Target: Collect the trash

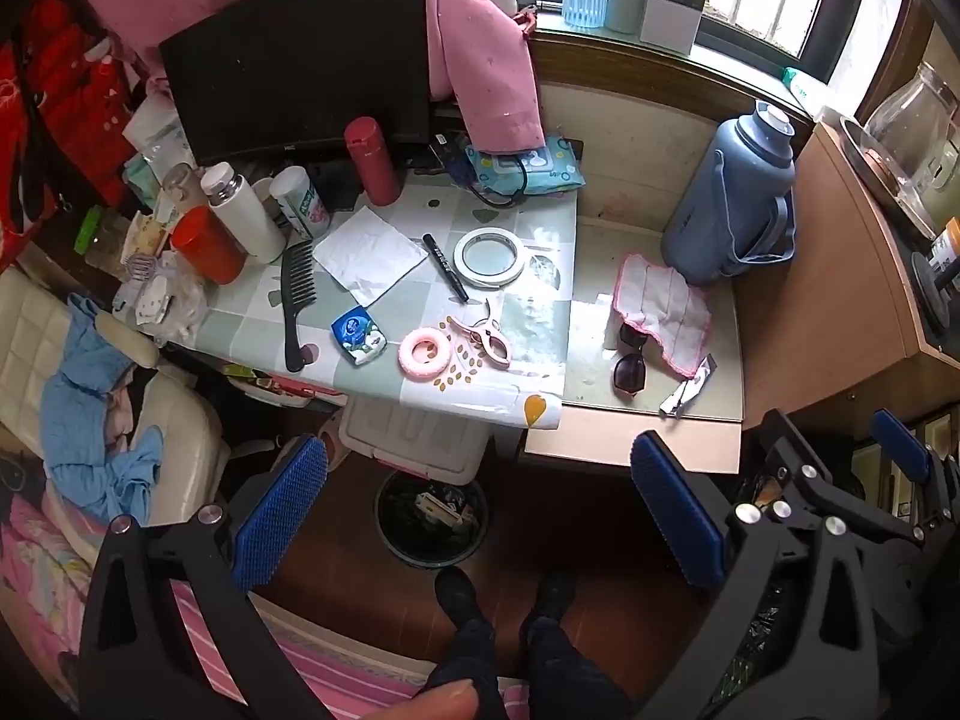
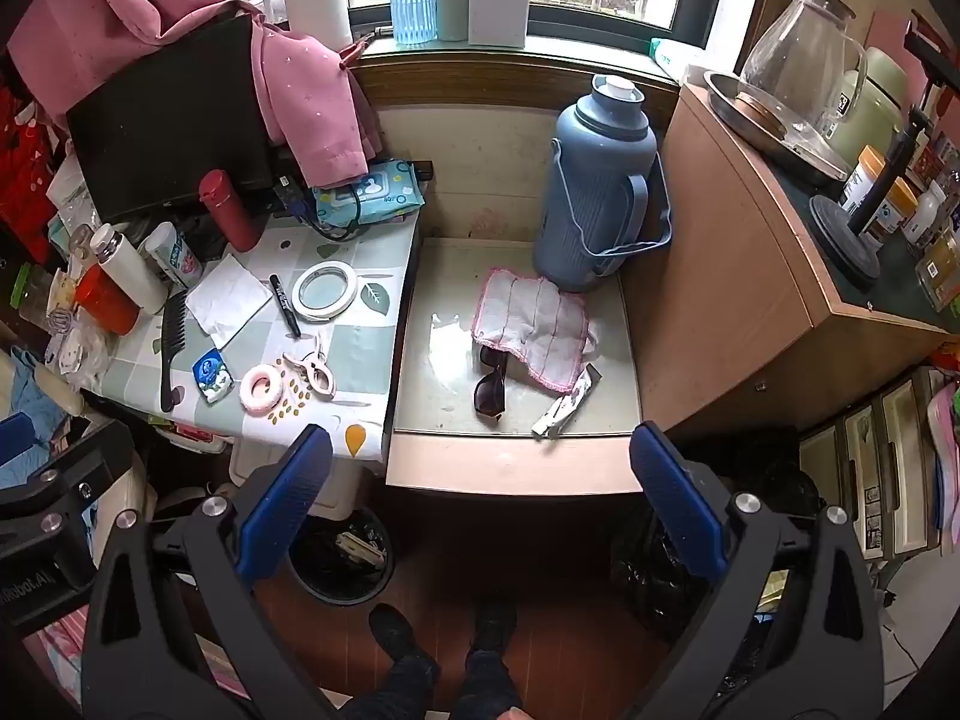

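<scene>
A crumpled white tissue [image 1: 369, 261] [image 2: 228, 300] lies on the tiled tabletop beside a black marker. A torn silver wrapper [image 1: 687, 390] [image 2: 567, 405] rests on the lower shelf by dark sunglasses. A small blue packet [image 1: 358, 334] [image 2: 212, 375] sits near the table's front edge. On the floor under the table stands a round black trash bin [image 1: 431, 519] [image 2: 342, 552] with scraps inside. My left gripper [image 1: 480, 444] hovers open above the bin, holding nothing. My right gripper [image 2: 480, 435] hangs open in front of the shelf edge, also holding nothing.
The table holds a comb [image 1: 297, 306], tape roll [image 1: 489, 255], pink ring, clip, bottles and a monitor. A blue thermos [image 2: 600, 186] and a pink-edged cloth [image 2: 531, 330] sit on the shelf. A wooden cabinet [image 2: 750, 276] stands right. A person's shoes are below.
</scene>
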### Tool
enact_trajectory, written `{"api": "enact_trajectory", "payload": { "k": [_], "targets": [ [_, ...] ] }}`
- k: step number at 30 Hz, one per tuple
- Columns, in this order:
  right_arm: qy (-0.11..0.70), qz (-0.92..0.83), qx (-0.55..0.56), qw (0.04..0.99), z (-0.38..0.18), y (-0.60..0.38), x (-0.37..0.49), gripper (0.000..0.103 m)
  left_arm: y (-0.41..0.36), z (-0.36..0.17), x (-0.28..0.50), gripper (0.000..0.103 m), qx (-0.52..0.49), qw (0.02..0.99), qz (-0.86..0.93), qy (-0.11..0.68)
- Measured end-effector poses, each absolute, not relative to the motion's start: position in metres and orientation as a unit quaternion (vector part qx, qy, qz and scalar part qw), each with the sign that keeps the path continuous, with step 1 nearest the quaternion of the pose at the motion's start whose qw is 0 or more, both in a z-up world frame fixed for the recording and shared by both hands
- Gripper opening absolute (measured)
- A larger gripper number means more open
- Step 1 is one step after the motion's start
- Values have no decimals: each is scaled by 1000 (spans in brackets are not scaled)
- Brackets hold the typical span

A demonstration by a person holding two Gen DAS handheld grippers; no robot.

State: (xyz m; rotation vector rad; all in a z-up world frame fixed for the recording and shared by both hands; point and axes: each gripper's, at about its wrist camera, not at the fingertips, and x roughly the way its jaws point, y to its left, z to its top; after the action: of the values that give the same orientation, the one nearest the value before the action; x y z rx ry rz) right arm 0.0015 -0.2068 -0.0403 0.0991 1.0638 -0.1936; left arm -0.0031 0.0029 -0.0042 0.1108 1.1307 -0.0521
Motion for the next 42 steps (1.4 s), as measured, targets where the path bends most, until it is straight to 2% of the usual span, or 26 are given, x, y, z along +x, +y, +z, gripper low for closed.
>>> {"api": "enact_trajectory", "payload": {
  "k": [24, 42],
  "targets": [
    [507, -92, 44, 856, -38, -202, 3, 98, -3, -8, -5, 99, 47, 841, -24, 539],
    [505, -92, 32, 858, -33, -164, 2, 98, 34, -11, -6, 99, 31, 841, -28, 540]
  ]
}}
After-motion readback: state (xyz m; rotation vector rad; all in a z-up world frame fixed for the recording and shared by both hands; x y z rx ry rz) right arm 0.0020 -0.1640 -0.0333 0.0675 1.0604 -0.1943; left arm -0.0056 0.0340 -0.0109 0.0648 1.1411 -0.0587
